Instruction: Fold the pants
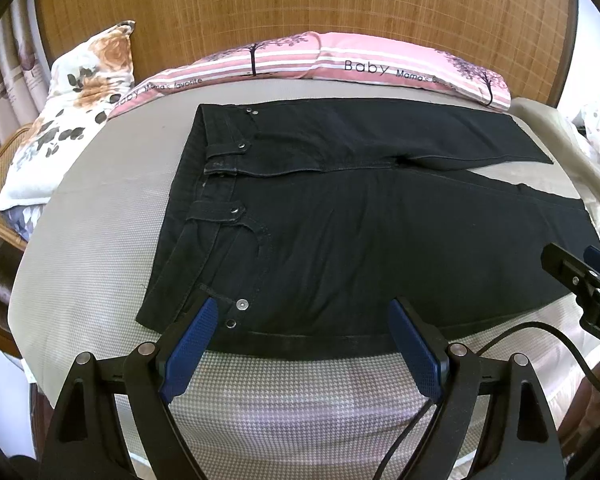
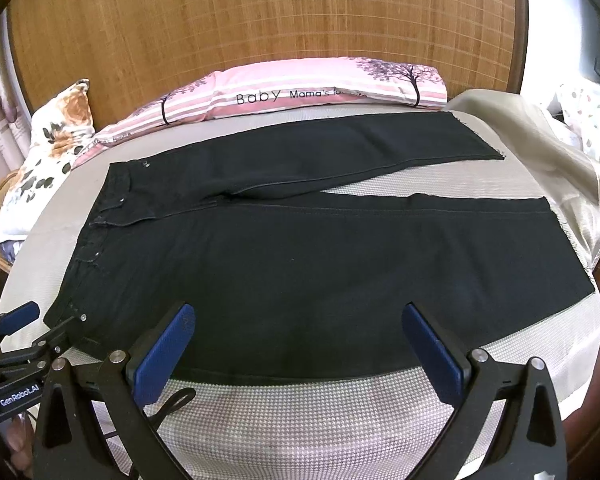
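A: Quick pass. We've got black pants (image 1: 340, 216) lying flat on the bed (image 1: 100, 248), which has a grey-white houndstooth cover. Waistband to the left, legs running off to the right. Same pants in the right wrist view (image 2: 300, 272).

B: Agreed. We see the two legs split in a V, with a strip of cover showing between them toward the hems. Far leg lies close to the pink striped pillow (image 2: 300, 88), the one printed "Baby".

A: Left gripper (image 1: 304, 320): we see the blue pads spread wide, nothing between them. The left pad tip (image 1: 204, 316) sits over the near waistband corner, right by the rivets; the right one sits over the near side seam. Can't tell from this whether the tips touch the cloth.

B: Right gripper (image 2: 300, 320): also wide open, holding nothing. Both tips sit over the near edge of the near leg, about mid-length.

A: We also catch each gripper in the other's camera, the right one at the right edge of the left view (image 1: 580, 276) and the left one at the lower left of the right view (image 2: 24, 344), by the waistband corner.

B: Rest: floral pillow (image 1: 80, 92) at far left, woven bamboo headboard (image 1: 300, 12) behind, beige cloth (image 2: 540, 152) bunched at the right of the bed near the hems. A black cable (image 1: 420, 420) runs under the left gripper.
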Available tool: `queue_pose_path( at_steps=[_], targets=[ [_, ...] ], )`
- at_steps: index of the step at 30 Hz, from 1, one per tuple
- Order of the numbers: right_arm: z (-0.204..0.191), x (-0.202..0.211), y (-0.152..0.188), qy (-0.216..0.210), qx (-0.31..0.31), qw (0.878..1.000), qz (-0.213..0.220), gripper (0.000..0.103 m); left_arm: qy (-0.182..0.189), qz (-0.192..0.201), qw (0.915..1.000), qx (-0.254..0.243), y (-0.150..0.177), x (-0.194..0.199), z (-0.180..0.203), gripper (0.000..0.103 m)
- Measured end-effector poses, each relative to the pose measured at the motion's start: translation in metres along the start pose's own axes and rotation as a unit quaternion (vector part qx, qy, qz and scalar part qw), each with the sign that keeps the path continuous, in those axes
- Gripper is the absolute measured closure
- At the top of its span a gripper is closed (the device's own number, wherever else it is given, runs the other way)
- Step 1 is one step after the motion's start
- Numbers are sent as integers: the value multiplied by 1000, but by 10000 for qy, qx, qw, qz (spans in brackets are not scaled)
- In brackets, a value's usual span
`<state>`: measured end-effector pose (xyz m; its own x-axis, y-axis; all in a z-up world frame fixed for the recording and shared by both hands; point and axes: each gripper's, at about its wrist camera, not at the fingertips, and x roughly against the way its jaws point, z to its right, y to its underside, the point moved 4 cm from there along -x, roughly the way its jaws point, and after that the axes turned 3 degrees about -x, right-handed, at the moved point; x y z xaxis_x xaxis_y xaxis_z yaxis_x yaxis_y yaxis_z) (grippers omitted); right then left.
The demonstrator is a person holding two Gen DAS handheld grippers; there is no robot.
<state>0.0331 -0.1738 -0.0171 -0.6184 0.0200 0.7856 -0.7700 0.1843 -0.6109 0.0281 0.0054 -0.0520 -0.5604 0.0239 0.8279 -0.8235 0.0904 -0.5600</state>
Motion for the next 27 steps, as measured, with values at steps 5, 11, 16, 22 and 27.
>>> queue_pose_path(
  at_steps=[5,11,16,22,27],
  targets=[
    [-1,-1,0,10,28,10000,-10,0,-9,-26,10000,43,1,-1,-3,16],
    [-2,-2,1,20,38,10000,-28,0,-21,-44,10000,45,1,-3,-3,16],
    [-2,-3,2,24,46,10000,-57,0,-39,-89,9999,66,3,-5,-4,16],
    [-2,-5,1,19,32,10000,-82,0,-45,-130,9999,62,4,-6,-4,16],
    [-2,-5,2,25,36,10000,-83,0,-51,-164,9998,57,4,-8,-4,16]
  ],
)
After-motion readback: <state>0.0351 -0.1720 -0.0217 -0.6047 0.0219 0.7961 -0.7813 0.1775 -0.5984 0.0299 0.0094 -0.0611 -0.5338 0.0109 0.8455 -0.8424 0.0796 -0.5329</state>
